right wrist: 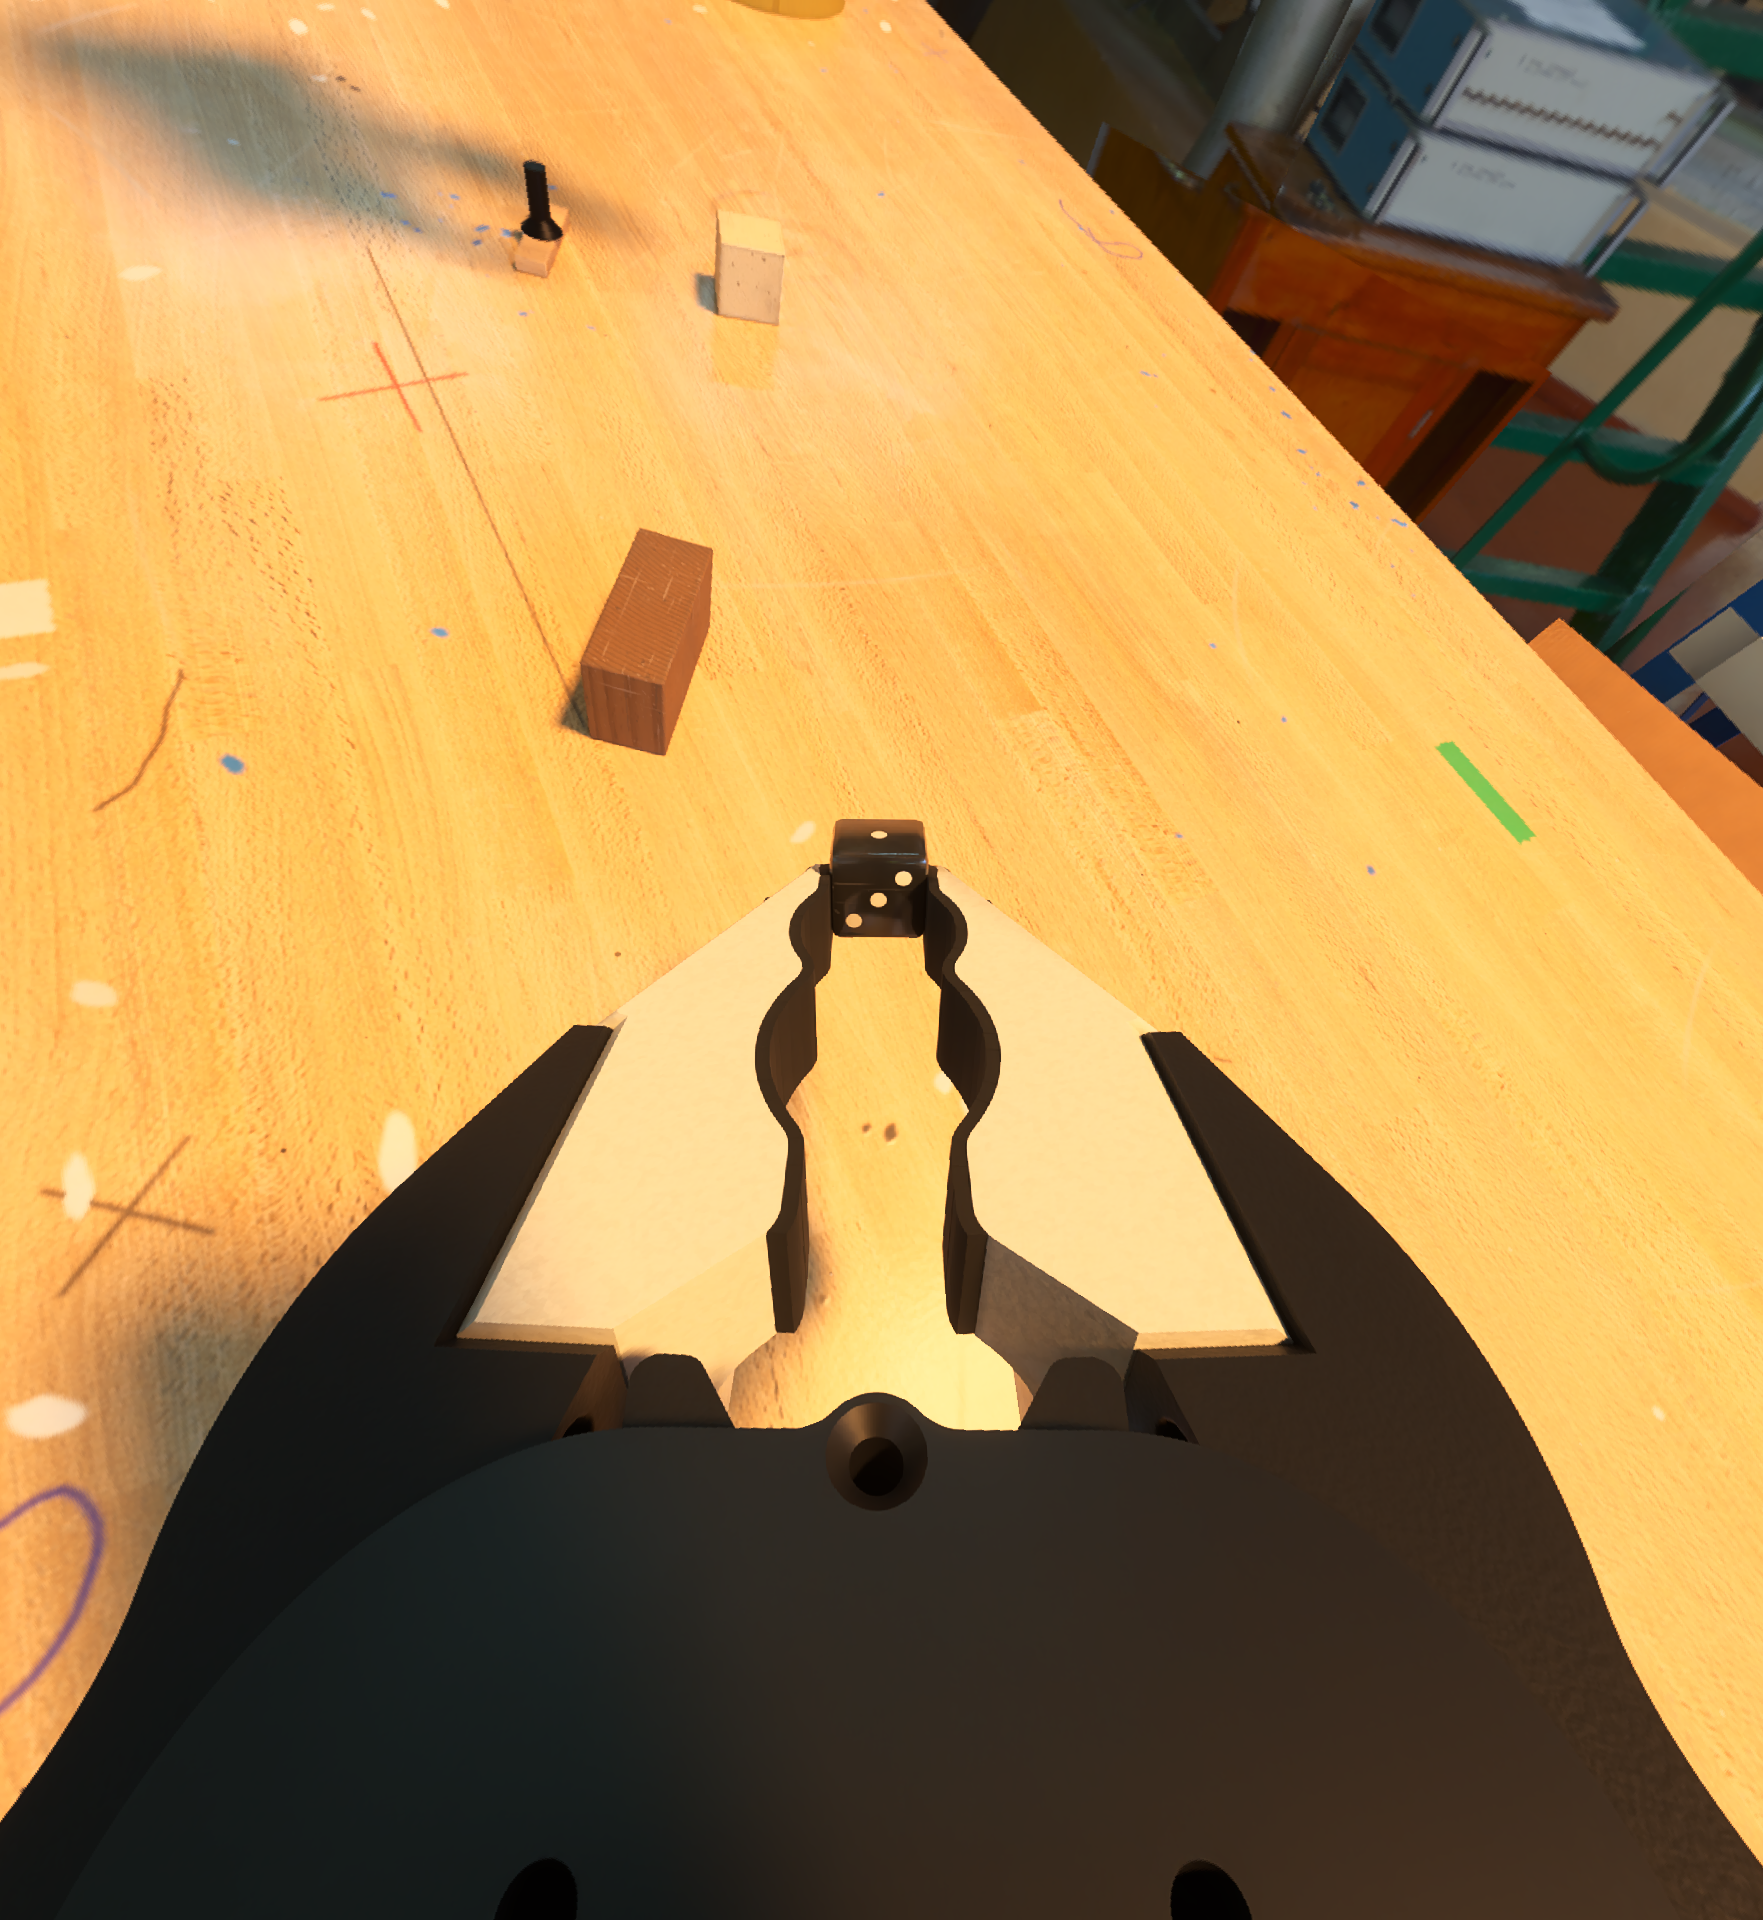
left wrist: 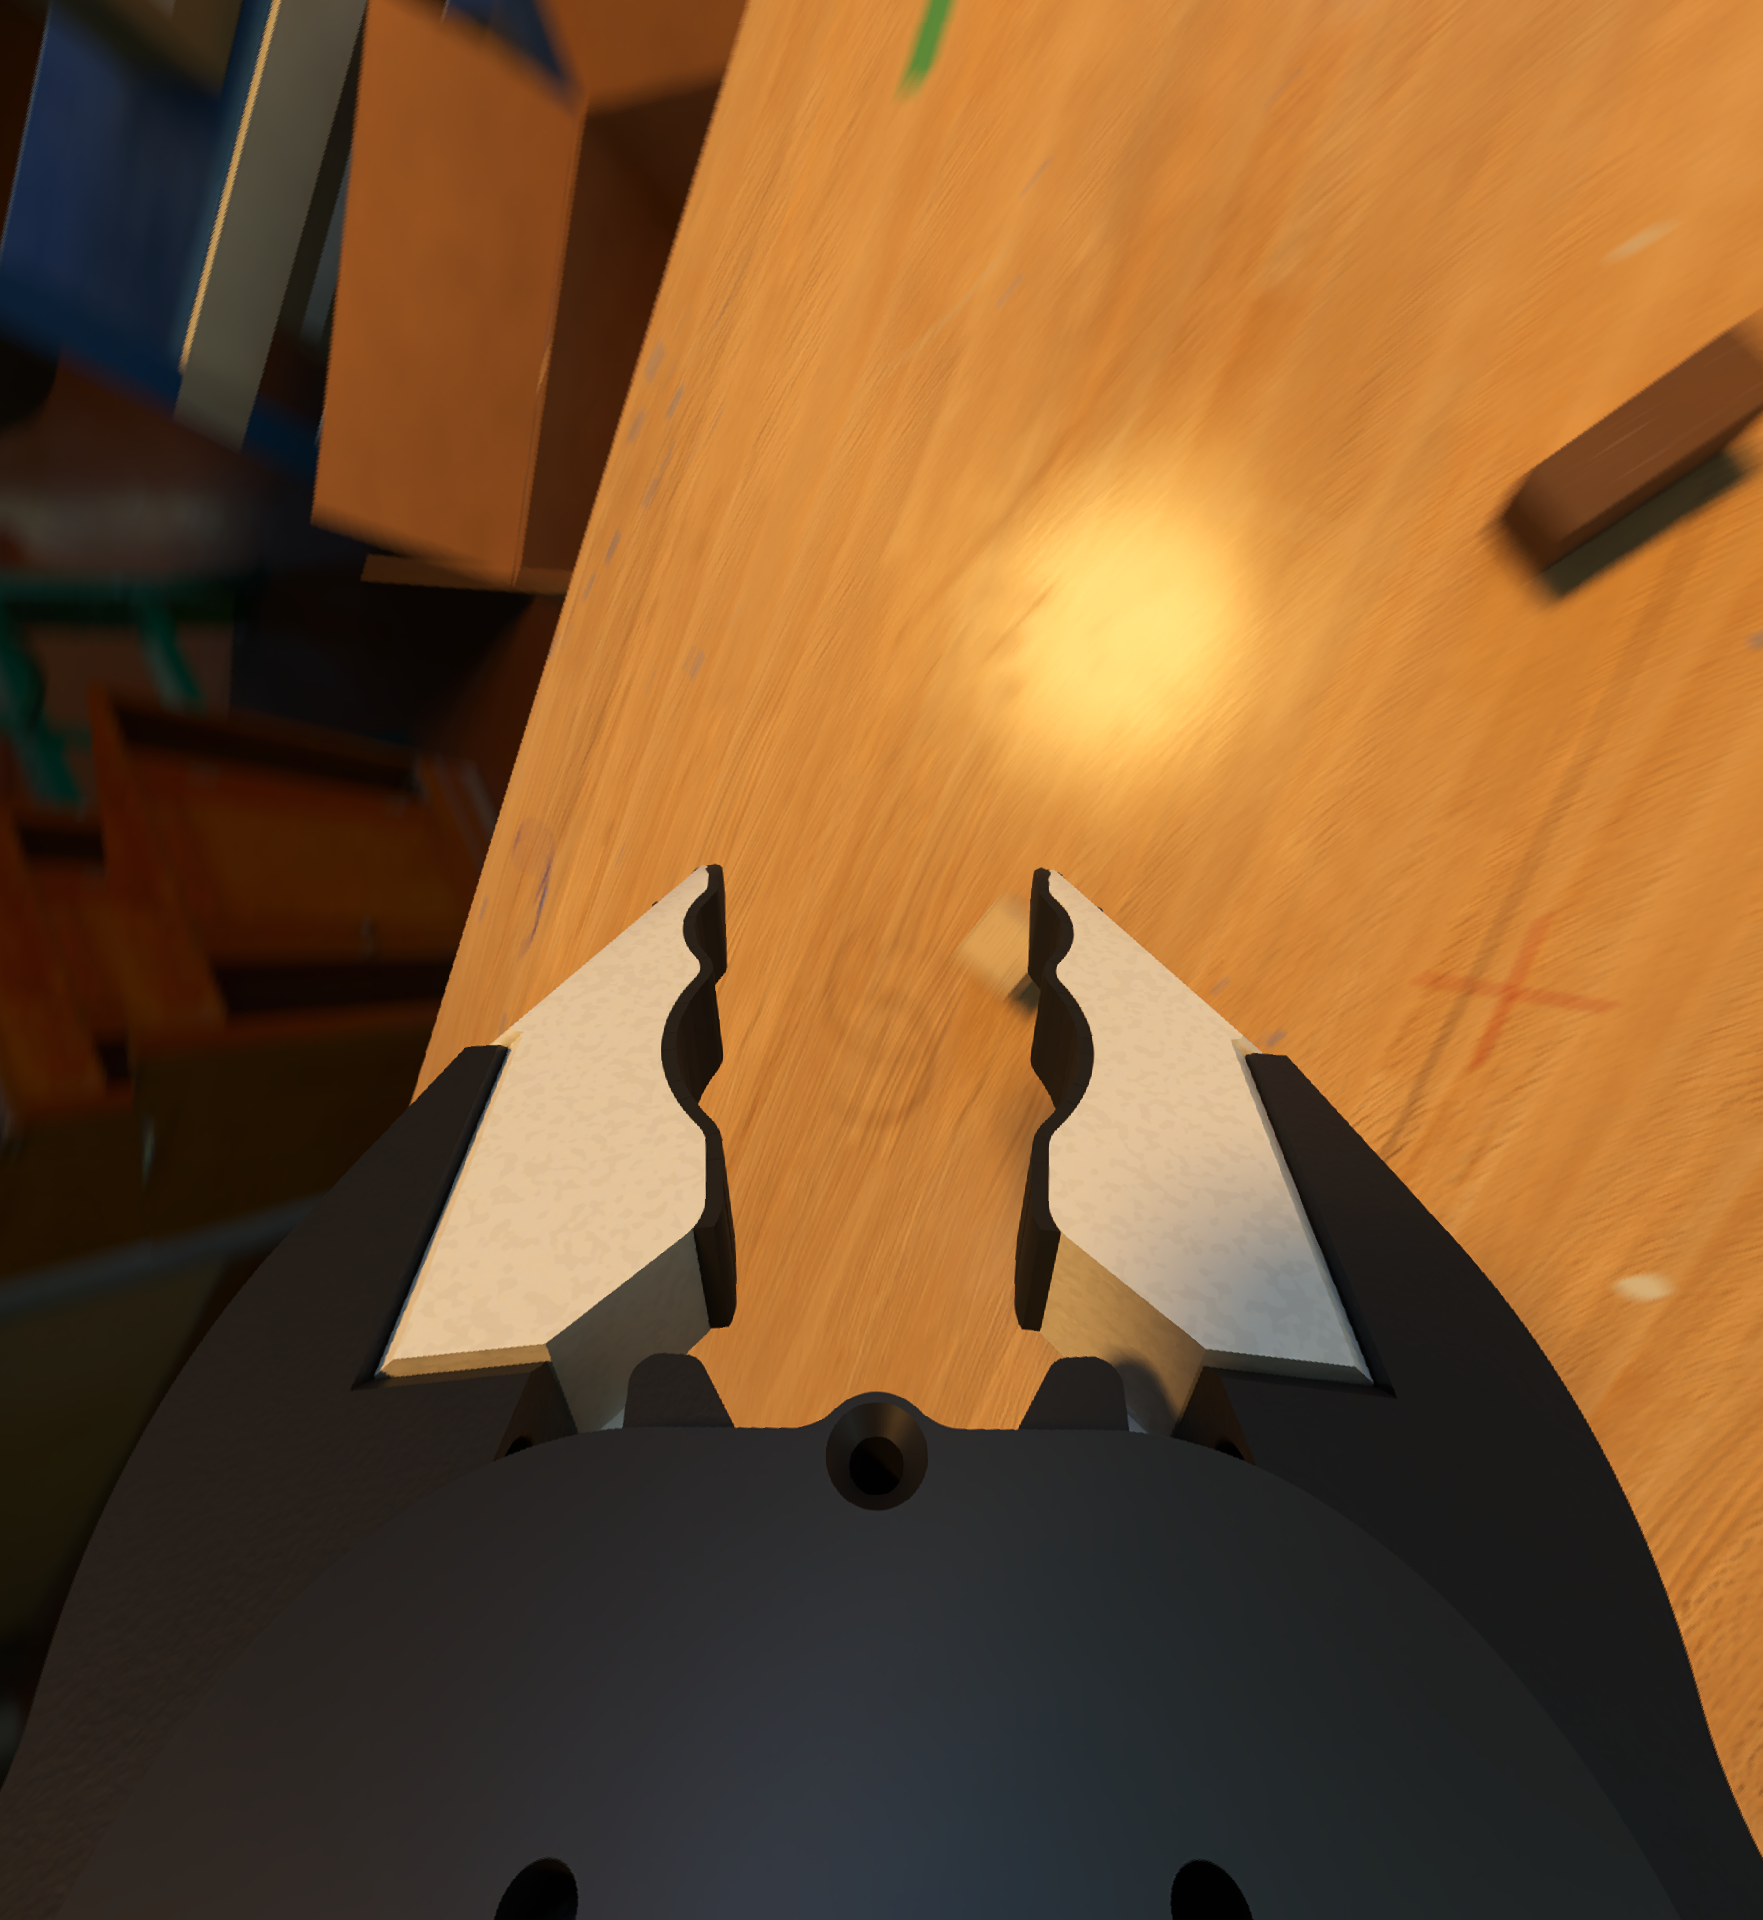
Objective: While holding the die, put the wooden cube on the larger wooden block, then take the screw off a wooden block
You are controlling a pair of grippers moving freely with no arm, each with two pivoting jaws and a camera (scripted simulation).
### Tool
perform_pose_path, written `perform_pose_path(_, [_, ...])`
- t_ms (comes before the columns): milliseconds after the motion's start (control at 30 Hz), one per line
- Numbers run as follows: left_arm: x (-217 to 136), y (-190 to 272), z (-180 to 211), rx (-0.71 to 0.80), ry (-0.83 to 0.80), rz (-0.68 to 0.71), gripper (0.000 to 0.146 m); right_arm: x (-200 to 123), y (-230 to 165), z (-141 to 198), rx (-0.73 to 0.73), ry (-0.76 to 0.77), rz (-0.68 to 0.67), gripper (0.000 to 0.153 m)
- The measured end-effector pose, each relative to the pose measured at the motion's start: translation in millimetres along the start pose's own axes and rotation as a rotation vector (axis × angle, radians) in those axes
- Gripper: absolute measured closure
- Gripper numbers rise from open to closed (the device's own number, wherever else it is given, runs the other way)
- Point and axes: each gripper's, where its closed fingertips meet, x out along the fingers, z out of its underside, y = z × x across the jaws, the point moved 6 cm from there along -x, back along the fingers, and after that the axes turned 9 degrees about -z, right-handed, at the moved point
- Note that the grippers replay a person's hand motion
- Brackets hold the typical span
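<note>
My right gripper (right wrist: 877,873) is shut on a black die (right wrist: 878,900) with white pips, held at its fingertips above the wooden table (right wrist: 1116,644). Ahead lies a dark brown wooden block (right wrist: 648,644). Farther off stands a pale wooden block (right wrist: 749,267). To its left, a black screw (right wrist: 536,200) stands on a small pale cube (right wrist: 539,252). My left gripper (left wrist: 877,883) is open and empty above the table. A small pale block (left wrist: 999,940), blurred, shows just beyond its right fingertip; which one it is I cannot tell. The brown block (left wrist: 1646,457) lies far right.
The table edge (right wrist: 1376,488) runs diagonally on the right, with cabinets and green framework beyond. In the left wrist view the table edge (left wrist: 586,623) is at the left, with shelving past it. A green tape strip (right wrist: 1485,790) and a red cross (right wrist: 399,384) mark the tabletop.
</note>
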Motion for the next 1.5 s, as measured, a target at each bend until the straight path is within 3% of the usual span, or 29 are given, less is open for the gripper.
perform_pose_path(100, [7, -23, 53, -0.076, -0.103, -0.001, 0.089, 1, 2, 2, 0.004, -0.002, 0.006, 0.136])
perform_pose_path(233, [26, -22, 103, -0.049, -0.227, 0.006, 0.089, 0, 7, 6, 0.024, 0.015, 0.018, 0.136])
perform_pose_path(367, [43, 0, 115, -0.008, -0.19, 0.188, 0.084, -3, 15, 11, 0.042, 0.026, 0.042, 0.136])
perform_pose_path(600, [60, 22, 98, 0.059, -0.164, 0.278, 0.082, -14, 25, 13, 0.056, 0.088, 0.095, 0.136])
perform_pose_path(800, [89, 23, 80, 0.193, -0.251, 0.476, 0.085, -18, 33, 18, 0.089, 0.105, 0.126, 0.136])
perform_pose_path(900, [95, 19, 95, 0.217, -0.363, 0.477, 0.089, -18, 32, 18, 0.08, 0.094, 0.132, 0.136])
perform_pose_path(1067, [83, 12, 85, 0.201, -0.276, 0.471, 0.094, -18, 34, 20, 0.088, 0.102, 0.132, 0.136])
perform_pose_path(1300, [116, 11, 62, 0.346, -0.276, 0.534, 0.098, -19, 35, 20, 0.094, 0.109, 0.144, 0.136])
perform_pose_path(1500, [110, 22, 59, 0.432, -0.188, 0.69, 0.101, -21, 39, 20, 0.1, 0.112, 0.161, 0.136])
